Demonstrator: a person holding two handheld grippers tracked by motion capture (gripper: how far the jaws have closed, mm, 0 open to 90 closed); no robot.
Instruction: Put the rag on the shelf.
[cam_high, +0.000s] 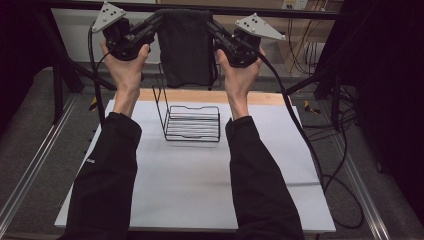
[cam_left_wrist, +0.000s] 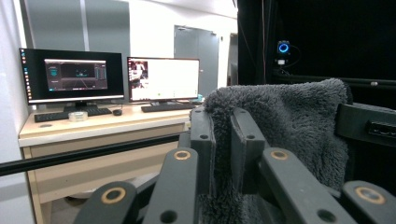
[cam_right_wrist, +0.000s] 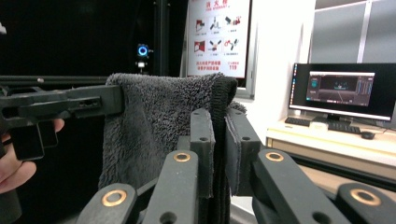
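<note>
- The dark grey towel (cam_high: 186, 47) hangs in the air above the far edge of the bench (cam_high: 200, 180), stretched between both tongs at its top corners.
- The left tongs (cam_high: 156, 22) are clenched on the towel's upper left corner; in the left gripper view the fleece (cam_left_wrist: 289, 126) is pinched between the jaws.
- The right tongs (cam_high: 212, 25) grasp the upper right corner the same way, fabric (cam_right_wrist: 159, 121) squeezed between the jaws.
- A black wire rack (cam_high: 192, 122) stands on the bench below the towel, between the person's forearms.
</note>
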